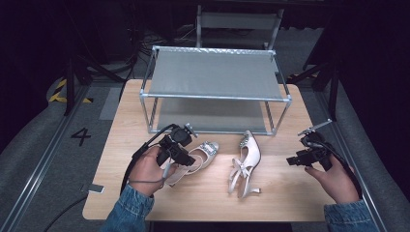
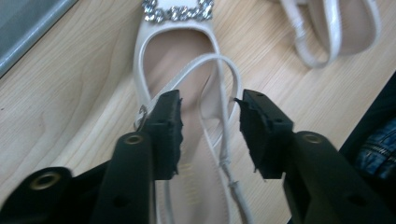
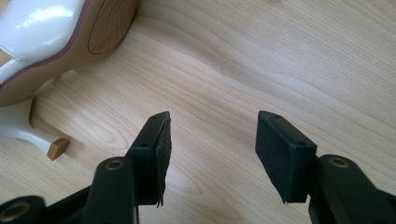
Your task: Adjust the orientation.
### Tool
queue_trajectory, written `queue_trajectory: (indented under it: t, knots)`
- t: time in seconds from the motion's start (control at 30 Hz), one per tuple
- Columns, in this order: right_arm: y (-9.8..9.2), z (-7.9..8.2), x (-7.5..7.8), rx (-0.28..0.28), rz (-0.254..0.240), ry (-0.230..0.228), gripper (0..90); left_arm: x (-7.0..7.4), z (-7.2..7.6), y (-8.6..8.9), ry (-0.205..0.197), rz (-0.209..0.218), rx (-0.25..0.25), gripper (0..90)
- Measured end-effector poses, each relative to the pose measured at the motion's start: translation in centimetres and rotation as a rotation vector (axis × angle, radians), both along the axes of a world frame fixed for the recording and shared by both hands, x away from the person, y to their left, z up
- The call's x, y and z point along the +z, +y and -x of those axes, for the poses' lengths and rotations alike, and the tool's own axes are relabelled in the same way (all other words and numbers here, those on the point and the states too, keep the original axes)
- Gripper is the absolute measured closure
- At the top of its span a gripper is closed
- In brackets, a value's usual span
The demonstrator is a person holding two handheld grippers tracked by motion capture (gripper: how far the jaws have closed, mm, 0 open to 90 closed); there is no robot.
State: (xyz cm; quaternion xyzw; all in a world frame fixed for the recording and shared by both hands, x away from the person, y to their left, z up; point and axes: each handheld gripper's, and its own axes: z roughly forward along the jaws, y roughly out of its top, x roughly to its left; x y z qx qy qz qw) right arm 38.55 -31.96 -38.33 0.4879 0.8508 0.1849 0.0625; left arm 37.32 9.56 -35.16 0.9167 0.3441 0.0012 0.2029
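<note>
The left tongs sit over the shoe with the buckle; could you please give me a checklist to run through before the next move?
1. Left tongs open: ok.
2. Buckle shoe upright on the table: ok.
3. Slingback strap clear of the left tongs' pads: cannot tell.
4. Second shoe standing upright: not ok, on its side.
5. Right tongs open, empty: ok.
6. Rack shelves free: ok.
</note>
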Motion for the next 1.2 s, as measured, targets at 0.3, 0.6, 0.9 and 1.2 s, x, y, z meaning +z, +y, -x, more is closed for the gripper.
queue_trajectory:
  t: [0.3, 0.6, 0.9, 1.2]
  knots:
    - [0.3, -0.1, -0.3, 0.008, 0.002, 0.009, 45.8, -2.1, 0.1, -2.0, 0.028, -0.006, 0.007, 52.5]
    - [0.5, -0.2, -0.8, 0.014, 0.004, 0.022, 45.6, -4.6, -0.6, -3.2, 0.047, -0.059, 0.013, 49.8]
    - [0.7, -0.2, -1.0, 0.02, 0.012, 0.028, 45.4, -6.5, -1.1, -3.8, 0.052, -0.104, 0.046, 56.5]
    - [0.8, -0.2, -1.6, 0.032, 0.023, 0.038, 45.1, -6.6, -0.4, -4.6, -0.032, -0.134, 0.024, 84.5]
